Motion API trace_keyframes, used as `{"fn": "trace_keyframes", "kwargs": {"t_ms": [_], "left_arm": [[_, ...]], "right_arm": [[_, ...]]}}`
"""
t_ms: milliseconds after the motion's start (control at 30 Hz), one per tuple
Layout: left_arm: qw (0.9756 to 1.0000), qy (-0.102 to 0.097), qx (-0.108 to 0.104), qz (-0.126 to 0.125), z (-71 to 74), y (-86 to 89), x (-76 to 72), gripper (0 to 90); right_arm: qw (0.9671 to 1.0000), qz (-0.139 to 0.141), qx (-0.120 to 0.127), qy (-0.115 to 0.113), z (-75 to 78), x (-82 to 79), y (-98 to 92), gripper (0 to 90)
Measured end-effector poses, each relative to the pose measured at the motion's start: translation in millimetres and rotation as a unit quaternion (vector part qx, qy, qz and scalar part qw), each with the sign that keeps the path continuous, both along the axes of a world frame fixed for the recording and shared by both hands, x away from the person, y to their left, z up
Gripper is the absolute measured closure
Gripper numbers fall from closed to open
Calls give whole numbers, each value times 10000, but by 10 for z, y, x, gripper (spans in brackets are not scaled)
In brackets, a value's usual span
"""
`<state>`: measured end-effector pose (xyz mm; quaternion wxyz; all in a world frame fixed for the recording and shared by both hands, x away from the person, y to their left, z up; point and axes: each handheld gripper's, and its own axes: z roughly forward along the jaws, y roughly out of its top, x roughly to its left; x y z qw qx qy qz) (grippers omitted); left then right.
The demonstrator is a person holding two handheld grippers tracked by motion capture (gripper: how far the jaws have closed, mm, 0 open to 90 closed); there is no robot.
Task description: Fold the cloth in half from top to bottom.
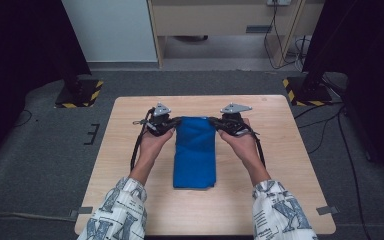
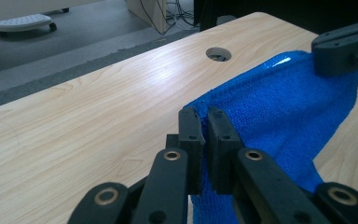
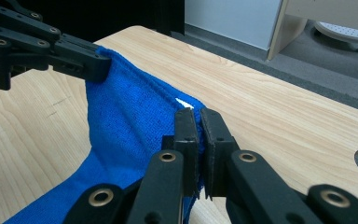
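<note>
Folded blue terry cloth towel [image 1: 195, 152] lies as a long narrow strip down the middle of the light wood-grain surface [image 1: 130, 165], running from near the far edge back toward the person's edge. The near end lies flat on the surface; the far end is lifted slightly between the two grippers.

Left gripper [image 1: 172, 121]: jaws clamped on the towel's far left corner. In the left gripper view [image 2: 204, 116] the two black jaws pinch the blue fabric edge, with only a thin line of cloth between the pads.

Right gripper [image 1: 215, 121]: jaws clamped on the towel's far right corner. In the right gripper view [image 3: 195, 116] the jaws are pinched on the fabric edge, and a small white tag [image 3: 183, 101] shows just above the tips.

Both grippers point inward at each other across the towel's far end, with that edge stretched between them. Each gripper view shows the other gripper's jaws biting the opposite corner, and the fabric sags from the held edge down to the surface.

A round cable hole [image 2: 218, 54] sits in the surface near its far right corner, well apart from the towel.

The person's hands come in from the near edge, in white patterned sleeves [image 1: 117, 212].
</note>
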<state>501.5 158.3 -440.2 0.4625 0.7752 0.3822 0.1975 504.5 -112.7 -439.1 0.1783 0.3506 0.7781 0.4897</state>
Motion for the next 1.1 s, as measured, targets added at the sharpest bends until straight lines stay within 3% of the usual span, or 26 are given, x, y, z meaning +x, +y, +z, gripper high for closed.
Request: {"fn": "trace_keyframes", "kwargs": {"t_ms": [300, 500, 800, 1100], "left_arm": [[10000, -82, -28, -24, 64, 36, -110, 857], [10000, -35, -41, -22, 48, 70, -169, 856], [9999, -66, -56, -75, 39, 106, -273, 851], [9998, 37, -61, -171, -108, 117, -389, 852]], "right_arm": [[9999, 88, 91, -17, 29, -92, -7, 862], [9998, 156, 91, -24, 39, -145, 12, 858], [9996, 293, 51, 4, -34, -242, -1, 858], [9992, 394, -50, 75, -142, -345, -15, 858]]}}
